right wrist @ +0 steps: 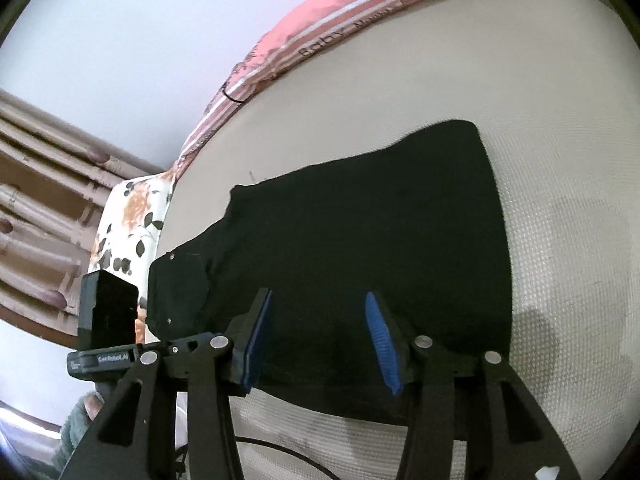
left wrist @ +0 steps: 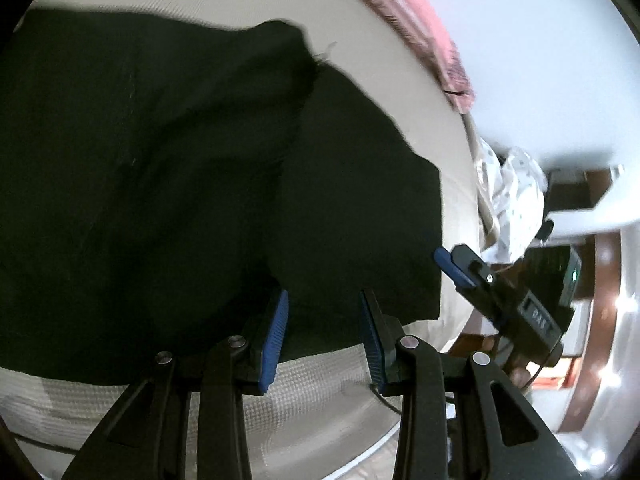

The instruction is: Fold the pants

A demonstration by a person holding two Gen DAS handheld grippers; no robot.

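Black pants (right wrist: pixel 360 240) lie spread on a bed with a cream waffle-textured cover (right wrist: pixel 560 120), folded over on themselves so that one layer overlaps another; in the left wrist view a frayed thread sticks out at the fold's upper corner. The garment sits toward the bed's near edge, with bare cover showing beyond it and along its side.

The left gripper (left wrist: pixel 324 336) hovers over the near hem of the pants with its blue-padded jaws apart — nothing is pinched between them, the cloth lying below and behind the pads. The right gripper (right wrist: pixel 320 344) stands likewise above the near edge of the pants, its jaws apart and empty, the dark fabric visible through the gap.

In the left wrist view the right gripper (left wrist: pixel 460 264) shows at the pants' right-hand corner, at the bed's side edge; its body bears a small label with characters too blurred to read. In the right wrist view the left gripper's body (right wrist: pixel 108 344) shows at the left, carrying a white label that seems to read "CenRobot.AI".

Along the bed's far edge lies a pink striped blanket (right wrist: pixel 320 32) — the word "Baby" is printed on it, followed by further writing that cannot be made out. A floral pillow (right wrist: pixel 132 216) with orange and dark leaves sits at the bed's corner, and patterned curtains (right wrist: pixel 40 208) hang beyond it.
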